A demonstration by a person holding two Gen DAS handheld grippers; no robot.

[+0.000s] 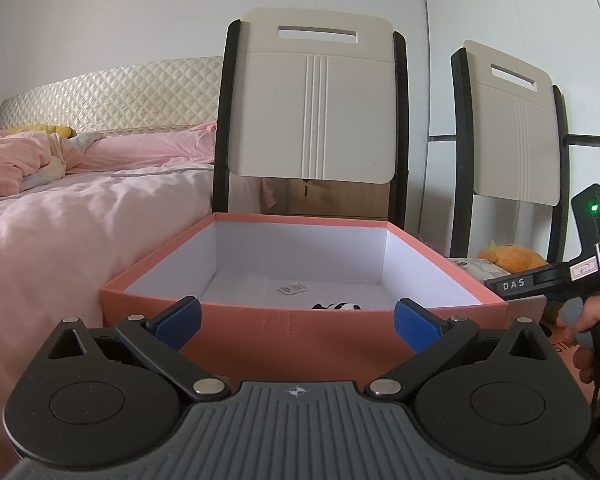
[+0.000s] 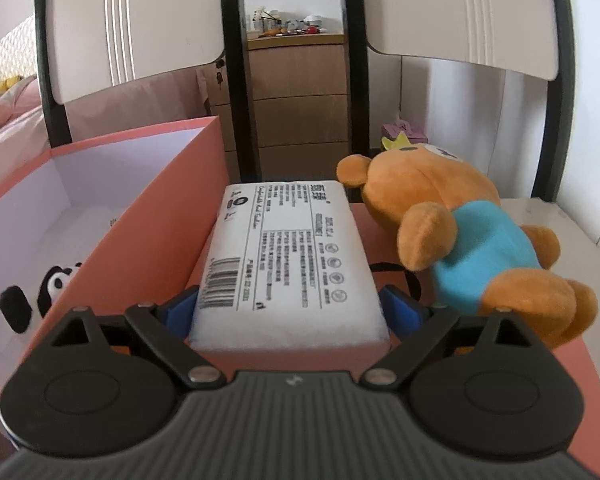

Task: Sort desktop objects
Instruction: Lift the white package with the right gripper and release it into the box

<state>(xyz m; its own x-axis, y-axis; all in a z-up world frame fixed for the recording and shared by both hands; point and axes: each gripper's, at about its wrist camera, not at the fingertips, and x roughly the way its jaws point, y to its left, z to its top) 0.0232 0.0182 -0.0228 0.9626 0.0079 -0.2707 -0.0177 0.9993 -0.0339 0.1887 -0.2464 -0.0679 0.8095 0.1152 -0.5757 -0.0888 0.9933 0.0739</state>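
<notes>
An open pink box (image 1: 260,336) with a white inside stands in front of my left gripper (image 1: 298,322), which is open and empty just short of its near wall. A small panda toy (image 1: 338,306) lies inside it, also seen in the right wrist view (image 2: 56,284). My right gripper (image 2: 288,312) has its blue fingers (image 2: 400,306) against both sides of a white tissue pack (image 2: 288,256) with a printed label, right of the box (image 2: 148,216). An orange plush bear (image 2: 472,240) in a blue shirt lies right of the pack.
Two chairs with cream backs (image 1: 312,108) (image 1: 516,128) stand behind the box. A bed with pink bedding (image 1: 60,208) lies to the left. A wooden drawer unit (image 2: 300,96) stands behind. The pack and bear rest on a pink surface (image 2: 384,240). The right gripper's handle (image 1: 596,280) shows at right.
</notes>
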